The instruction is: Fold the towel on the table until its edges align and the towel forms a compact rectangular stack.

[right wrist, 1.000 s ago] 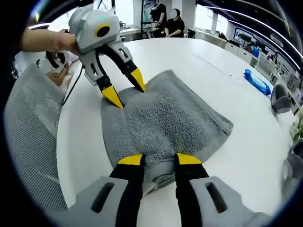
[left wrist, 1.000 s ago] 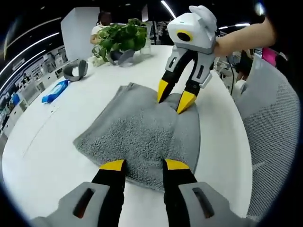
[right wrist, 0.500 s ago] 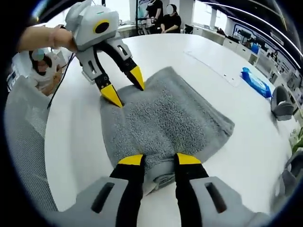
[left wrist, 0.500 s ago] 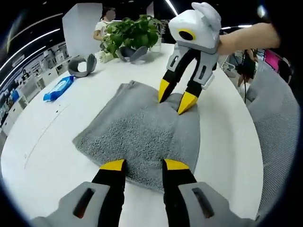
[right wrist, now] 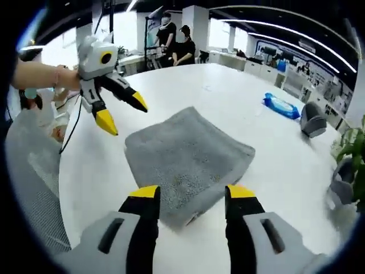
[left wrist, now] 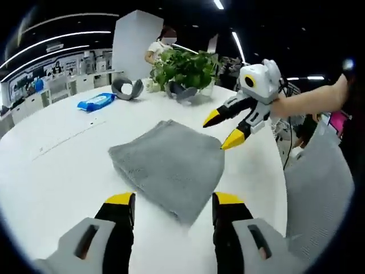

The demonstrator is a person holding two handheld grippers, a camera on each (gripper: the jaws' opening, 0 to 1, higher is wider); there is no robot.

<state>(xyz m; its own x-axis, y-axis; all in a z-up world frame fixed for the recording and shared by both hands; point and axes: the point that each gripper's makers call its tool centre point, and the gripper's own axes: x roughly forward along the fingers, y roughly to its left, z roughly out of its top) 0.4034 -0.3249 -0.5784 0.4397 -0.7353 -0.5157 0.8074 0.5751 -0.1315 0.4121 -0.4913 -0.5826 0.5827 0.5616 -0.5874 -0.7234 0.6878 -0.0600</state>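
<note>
Towel (left wrist: 171, 165) flat on white table (left wrist: 51, 171), folded to thick rectangle, landmark for all below. Left gripper (left wrist: 174, 200) nearest one short end, jaws spread, grasping nothing, clear of cloth. Right gripper (right wrist: 191, 194) off opposite end, jaws apart, empty, lifted. Towel long axis runs gripper to gripper; both about equally near. Judgement: fold looks near done. Beyond towel: blue packet (left wrist: 96, 103), potted plant (left wrist: 185, 68).

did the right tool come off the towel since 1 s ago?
Yes. In the left gripper view the right tool has lifted off the gray towel, jaws open, and now hangs above its far corner.
</note>
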